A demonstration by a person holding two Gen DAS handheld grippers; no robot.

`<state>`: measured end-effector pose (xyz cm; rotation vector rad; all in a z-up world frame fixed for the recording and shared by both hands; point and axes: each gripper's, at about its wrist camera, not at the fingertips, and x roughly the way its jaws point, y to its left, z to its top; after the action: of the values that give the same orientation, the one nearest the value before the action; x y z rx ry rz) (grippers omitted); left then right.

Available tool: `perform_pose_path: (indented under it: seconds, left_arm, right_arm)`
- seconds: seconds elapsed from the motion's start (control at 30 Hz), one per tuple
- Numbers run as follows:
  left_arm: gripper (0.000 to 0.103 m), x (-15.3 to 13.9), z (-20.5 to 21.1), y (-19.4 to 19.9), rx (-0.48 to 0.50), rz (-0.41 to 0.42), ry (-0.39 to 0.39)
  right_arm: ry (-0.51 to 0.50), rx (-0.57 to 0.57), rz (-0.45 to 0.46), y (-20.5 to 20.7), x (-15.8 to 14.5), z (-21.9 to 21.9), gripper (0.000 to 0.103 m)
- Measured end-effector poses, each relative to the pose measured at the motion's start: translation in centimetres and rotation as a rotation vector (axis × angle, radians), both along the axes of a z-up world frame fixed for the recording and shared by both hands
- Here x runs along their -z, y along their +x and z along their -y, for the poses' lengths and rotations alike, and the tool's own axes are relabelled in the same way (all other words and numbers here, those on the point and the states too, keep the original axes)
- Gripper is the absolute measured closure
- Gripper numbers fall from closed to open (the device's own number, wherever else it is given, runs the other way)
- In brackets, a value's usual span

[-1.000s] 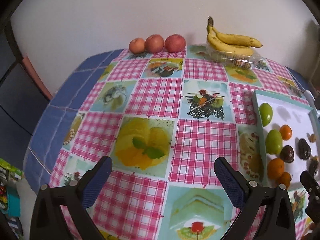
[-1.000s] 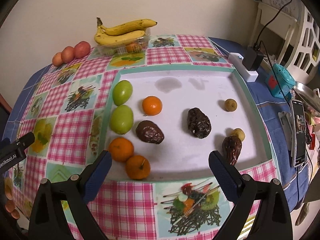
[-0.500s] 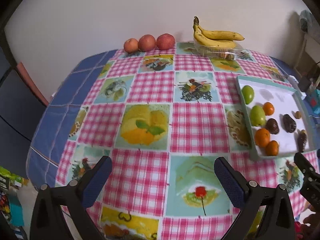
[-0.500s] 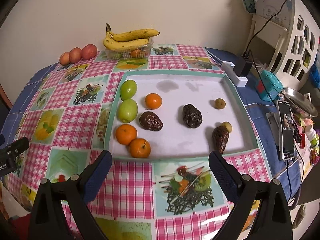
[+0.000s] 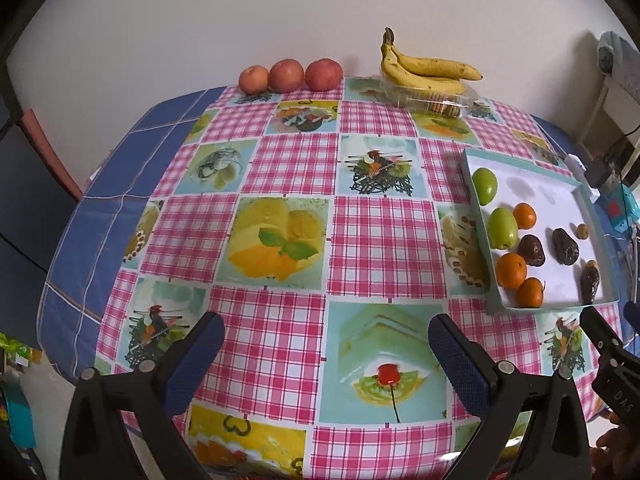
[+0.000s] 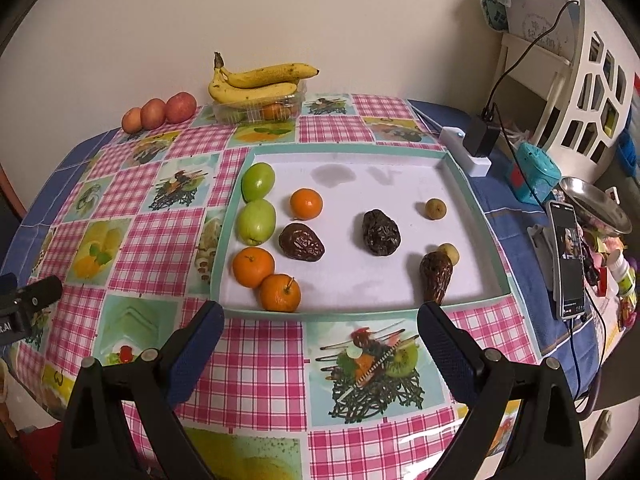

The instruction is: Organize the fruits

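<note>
**Above the counter edge, both tongs spread and empty**

Over the near edge of the counter [image 6: 256, 364] I am holding both tongs back from the fruit. My right tongs [image 6: 320, 330] are gaping wide with nothing between the pads, facing the shallow white tray [image 6: 476, 204]. My left tongs [image 5: 326, 342] are likewise spread and empty, looking across the checked cloth, with the tray off to their right.

Inside the tray, two green fruits [image 6: 256, 200] are lying along the left wall, one touching the other. Two tangerines [image 6: 266, 278] are sitting together at the near left corner, and a third [image 6: 306, 203] is lying apart, further in. Three dark wrinkled fruits, dates by the look of them [image 6: 301, 242], are scattered across the middle and right, and two small yellowish round fruits [image 6: 435, 208] are lying toward the right wall. Bananas [image 6: 260, 82] on a clear container and three apples [image 6: 160, 112] are standing at the far edge by the wall.

I am judging all of it light. The tangerines should give a little and roll, so I would take one across its widest part, gently. The dates look soft and perhaps sticky; across the short axis seems best. The green fruits look firm and smooth, likely to slip.
</note>
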<state>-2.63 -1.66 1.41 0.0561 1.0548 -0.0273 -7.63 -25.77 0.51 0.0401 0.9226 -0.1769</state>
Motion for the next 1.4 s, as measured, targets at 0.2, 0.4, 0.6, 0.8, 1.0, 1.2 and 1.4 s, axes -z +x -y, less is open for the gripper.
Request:
perform_pose_path:
  seconds: [0.2, 0.4, 0.6, 0.8, 1.0, 1.2, 1.4]
  left_arm:
    - [0.000, 0.26, 0.25, 0.05, 0.021, -0.018, -0.009]
    - [0.000, 0.52, 0.80, 0.12, 0.050, -0.033, -0.010]
    - [0.000, 0.66, 0.60, 0.21, 0.045, -0.039, -0.015]
    - [0.000, 0.78, 0.38, 0.32, 0.038, -0.047, -0.021]
    - [0.000, 0.88, 0.30, 0.37, 0.034, -0.052, -0.023]
    - [0.000, 0.92, 0.21, 0.39, 0.033, -0.052, -0.023]
    - [0.000, 0.90, 0.14, 0.43, 0.035, -0.053, -0.023]
  right_arm:
    - [-0.004, -0.011, 0.000, 0.10, -0.13, -0.16, 0.006]
    - [-0.006, -0.022, -0.002, 0.17, -0.13, -0.44, 0.006]
    - [-0.004, -0.020, -0.002, 0.18, -0.05, -0.46, 0.006]
    - [-0.004, -0.021, -0.003, 0.19, -0.08, -0.44, 0.006]
    - [-0.003, -0.021, -0.008, 0.18, 0.03, -0.45, 0.006]
    - [-0.004, -0.021, -0.009, 0.17, 0.10, -0.49, 0.006]
    - [-0.004, -0.022, -0.010, 0.15, 0.12, -0.52, 0.006]
